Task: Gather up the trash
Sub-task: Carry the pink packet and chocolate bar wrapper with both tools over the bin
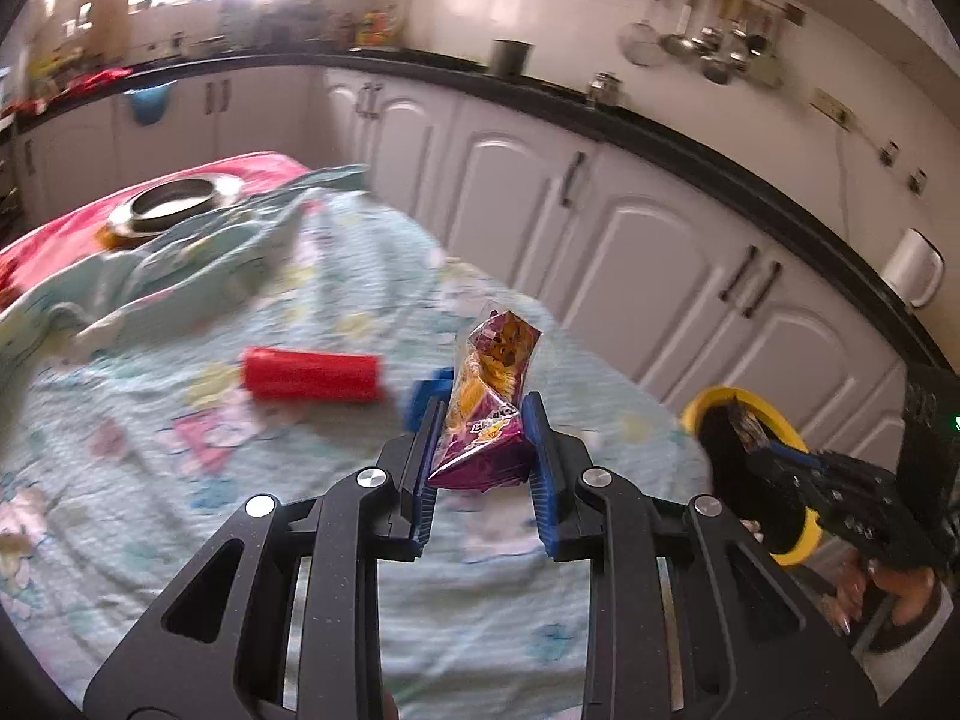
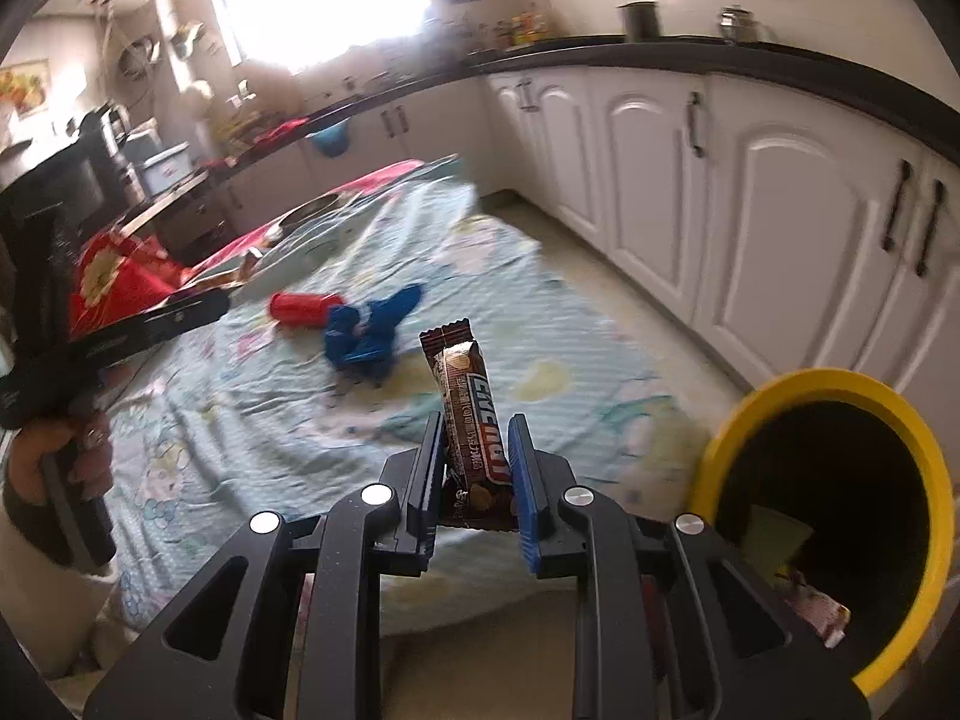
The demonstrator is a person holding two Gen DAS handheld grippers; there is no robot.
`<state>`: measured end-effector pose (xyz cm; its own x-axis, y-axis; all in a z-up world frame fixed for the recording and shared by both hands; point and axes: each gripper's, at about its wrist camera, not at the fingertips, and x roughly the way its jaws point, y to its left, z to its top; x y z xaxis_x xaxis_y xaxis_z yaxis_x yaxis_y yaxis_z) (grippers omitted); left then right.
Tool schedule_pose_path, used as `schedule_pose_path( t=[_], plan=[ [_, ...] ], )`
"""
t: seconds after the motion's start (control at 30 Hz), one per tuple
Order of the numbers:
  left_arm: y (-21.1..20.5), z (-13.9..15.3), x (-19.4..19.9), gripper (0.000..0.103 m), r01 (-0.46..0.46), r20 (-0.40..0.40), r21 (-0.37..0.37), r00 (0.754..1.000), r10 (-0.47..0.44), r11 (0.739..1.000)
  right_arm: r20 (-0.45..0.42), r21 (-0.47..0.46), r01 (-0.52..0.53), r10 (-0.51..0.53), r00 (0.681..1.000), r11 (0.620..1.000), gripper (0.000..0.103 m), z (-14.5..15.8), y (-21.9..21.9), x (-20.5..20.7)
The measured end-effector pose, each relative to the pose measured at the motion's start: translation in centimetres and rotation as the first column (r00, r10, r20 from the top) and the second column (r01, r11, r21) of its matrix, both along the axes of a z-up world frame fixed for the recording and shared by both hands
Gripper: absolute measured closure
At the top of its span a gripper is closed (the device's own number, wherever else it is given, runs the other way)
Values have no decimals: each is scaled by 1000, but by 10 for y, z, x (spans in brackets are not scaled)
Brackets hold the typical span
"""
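Observation:
My left gripper point(image 1: 483, 414) is shut on a purple and yellow snack packet point(image 1: 489, 405), held upright above the table. My right gripper point(image 2: 477, 438) is shut on a brown chocolate bar wrapper point(image 2: 465, 414), held upright left of the yellow-rimmed black bin point(image 2: 825, 516). The bin holds some wrappers. In the left wrist view the bin point(image 1: 750, 462) stands at the table's right edge with the right gripper point(image 1: 834, 480) over it. A red cup point(image 1: 312, 373) lies on its side on the table, and it also shows in the right wrist view point(image 2: 300, 307), beside a crumpled blue wrapper point(image 2: 372, 333).
The table carries a light blue patterned cloth point(image 1: 240, 480). A steel bowl point(image 1: 174, 207) sits at its far end on a red cloth. White kitchen cabinets point(image 1: 630, 252) with a black counter run along the right. The person's left hand and gripper point(image 2: 90, 360) are at the left.

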<state>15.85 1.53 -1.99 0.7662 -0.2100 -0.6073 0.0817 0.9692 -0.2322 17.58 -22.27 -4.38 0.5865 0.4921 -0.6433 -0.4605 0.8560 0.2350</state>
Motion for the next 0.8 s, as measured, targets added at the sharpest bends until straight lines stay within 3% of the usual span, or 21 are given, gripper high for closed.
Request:
schedule_pose_path(
  t=[0.47, 0.8],
  plan=[
    [-89, -2, 5, 83, 190, 8, 15, 982, -191, 982, 27, 3, 259, -259, 966, 966, 82, 0, -100, -4],
    [-146, -6, 9, 83, 291, 2, 37, 957, -291, 956, 23, 19, 349, -349, 937, 937, 82, -7, -141, -10]
  ],
)
